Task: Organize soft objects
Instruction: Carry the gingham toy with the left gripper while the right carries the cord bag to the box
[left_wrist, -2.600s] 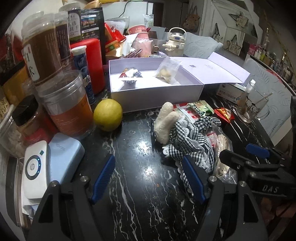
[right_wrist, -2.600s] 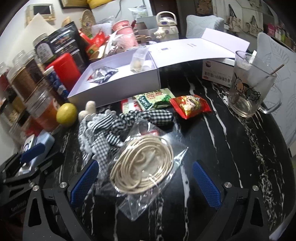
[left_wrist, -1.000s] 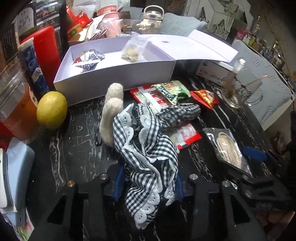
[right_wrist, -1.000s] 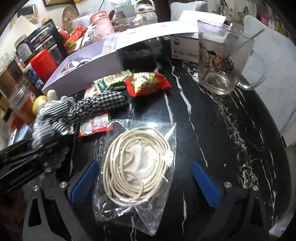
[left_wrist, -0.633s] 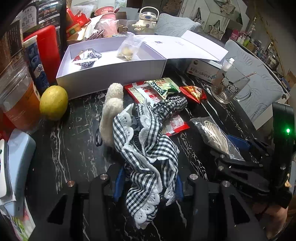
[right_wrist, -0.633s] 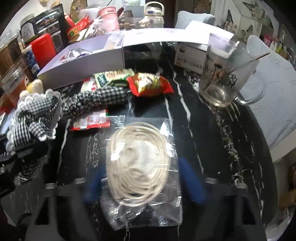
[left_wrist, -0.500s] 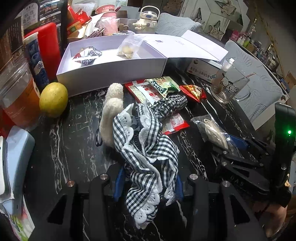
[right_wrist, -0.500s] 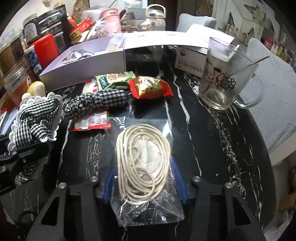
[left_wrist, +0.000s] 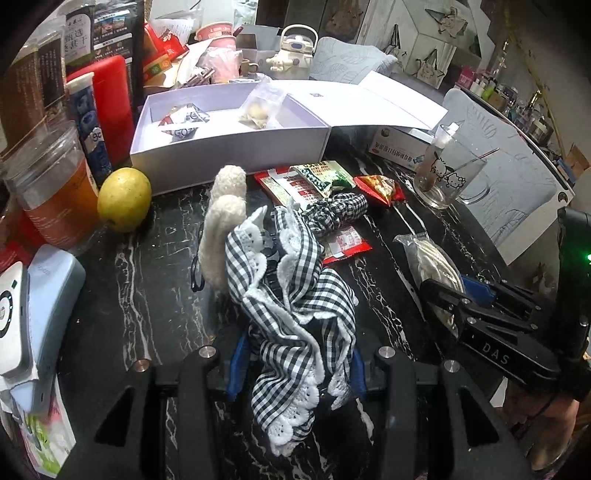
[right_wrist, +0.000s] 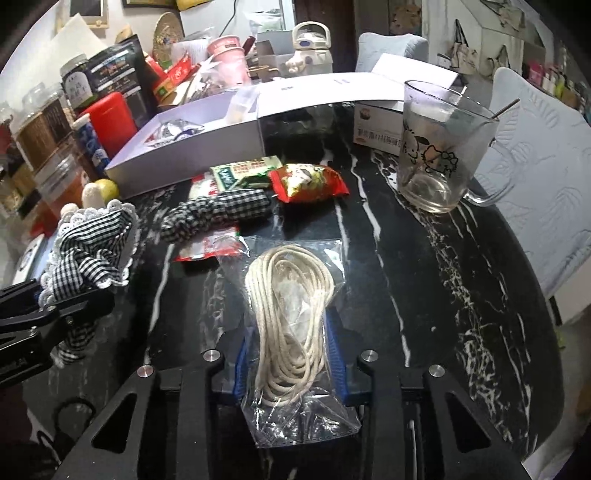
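Both grippers are clamped on loads, the left gripper (left_wrist: 295, 363) on the cloth (left_wrist: 291, 291) and the right gripper (right_wrist: 291, 363), just closed, on the bagged cord (right_wrist: 290, 314), while the box (left_wrist: 229, 147) is seen ahead, seemingly nearer the left.

lemon (left_wrist: 124, 198) left of box (left_wrist: 229, 147); mug (left_wrist: 445, 175) right.

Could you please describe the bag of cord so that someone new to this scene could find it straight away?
Start at the open white box at the back of the black marbled table, then come forward past the snack packets. The bag of cord is clamped in the right gripper. It alone is clear plastic holding coiled cream cord; the neighbouring checked fabric is black and white.
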